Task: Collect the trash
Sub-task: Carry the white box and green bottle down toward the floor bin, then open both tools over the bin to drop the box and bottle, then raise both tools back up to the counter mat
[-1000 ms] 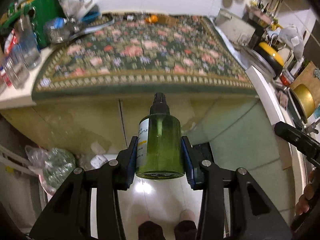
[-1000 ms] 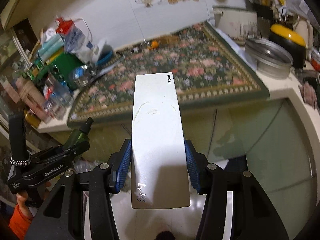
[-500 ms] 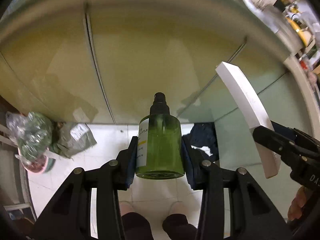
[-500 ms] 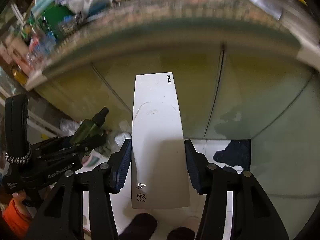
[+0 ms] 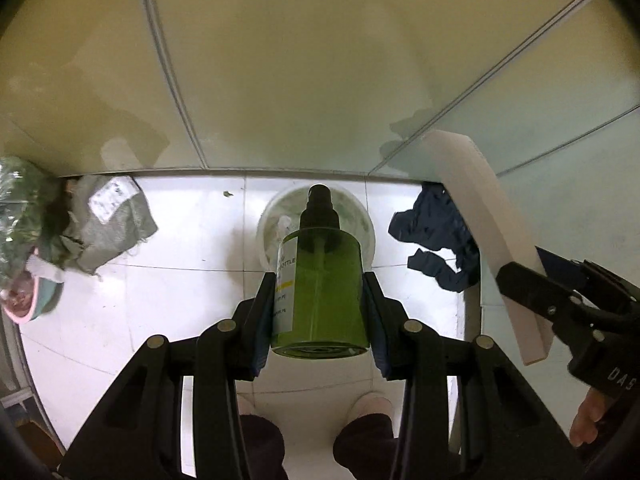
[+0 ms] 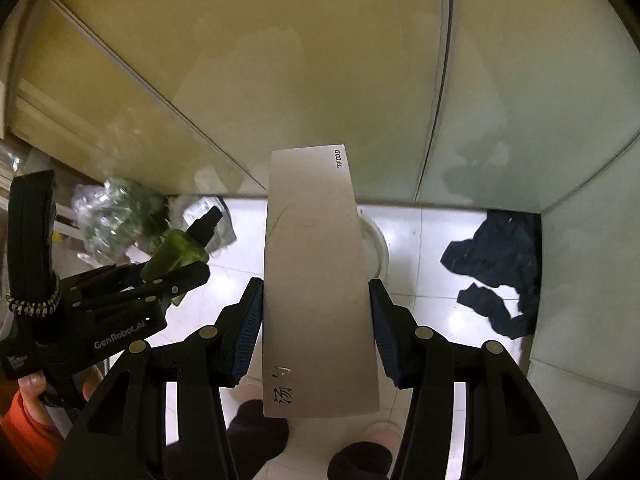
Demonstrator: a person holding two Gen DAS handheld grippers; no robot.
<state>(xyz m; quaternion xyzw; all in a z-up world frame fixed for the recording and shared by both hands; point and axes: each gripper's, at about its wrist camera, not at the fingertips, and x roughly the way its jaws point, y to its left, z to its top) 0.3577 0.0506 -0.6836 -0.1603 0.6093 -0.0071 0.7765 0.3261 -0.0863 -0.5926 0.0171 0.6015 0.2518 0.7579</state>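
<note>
My left gripper (image 5: 319,312) is shut on a green spray bottle (image 5: 320,292) with a black nozzle, held above a white trash bin (image 5: 266,232) on the tiled floor. The bottle also shows in the right wrist view (image 6: 176,256), at the left. My right gripper (image 6: 316,320) is shut on a flat white box (image 6: 316,280) with printed characters; the box hides most of the bin, whose rim (image 6: 378,248) shows beside it. In the left wrist view the box (image 5: 492,220) sits at the right.
Green cabinet doors (image 5: 320,60) stand behind the bin. A dark blue cloth (image 5: 436,236) lies on the floor to the right. A grey sack (image 5: 112,220) and a plastic bag of greens (image 5: 20,208) lie to the left. The person's feet (image 5: 260,436) are below.
Both grippers have tilted down from the carpeted countertop to the floor. The white trash bin has come into view under the bottle. Both objects stay held.
</note>
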